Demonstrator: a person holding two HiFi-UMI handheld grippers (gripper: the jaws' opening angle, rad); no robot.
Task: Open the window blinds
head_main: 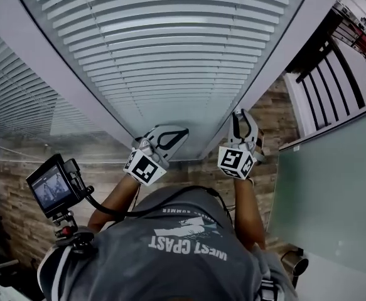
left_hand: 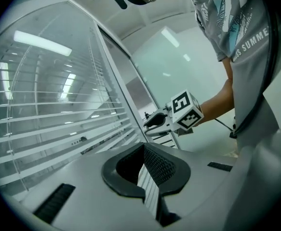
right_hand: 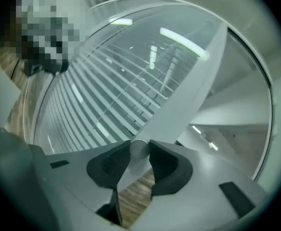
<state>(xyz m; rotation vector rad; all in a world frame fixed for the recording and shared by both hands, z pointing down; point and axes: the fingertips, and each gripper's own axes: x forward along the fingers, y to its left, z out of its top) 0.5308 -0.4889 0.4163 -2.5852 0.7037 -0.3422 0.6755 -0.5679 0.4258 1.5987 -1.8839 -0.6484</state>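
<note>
White slats of the window blinds (head_main: 170, 36) fill the space ahead of both your grippers, lying flat and overlapping, with only thin lines of light between them.

Your right gripper (right_hand: 139, 150) has its jaws apart. A short white cylinder (right_hand: 139, 147) sits right between the tips. The pads stand close on either side of it, but no view shows them squeezing it. Just beyond that gripper, the wide white frame post (right_hand: 193, 76) runs away from the jaw tips, with the slats on its left. Through the gap nearer the gripper body you see brown wood-look planks (right_hand: 133, 196).

Your left gripper (left_hand: 143, 147) has its tips drawn together and nothing between them. Only a narrow wedge behind the tips stays open, and pale stripes show through it. The blinds are to that gripper's left and ahead of it. Your right gripper appears ahead of it and a little to its right, marker cube facing back towards it.

From the head view, both grippers point at the bottom edge of the blinds, the left one near the middle of the pane and the right one beside the post. A small monitor (head_main: 52, 185) on an arm sits well off to the left of your left gripper, and a frosted glass panel (head_main: 333, 193) stands to the right of your right one.
</note>
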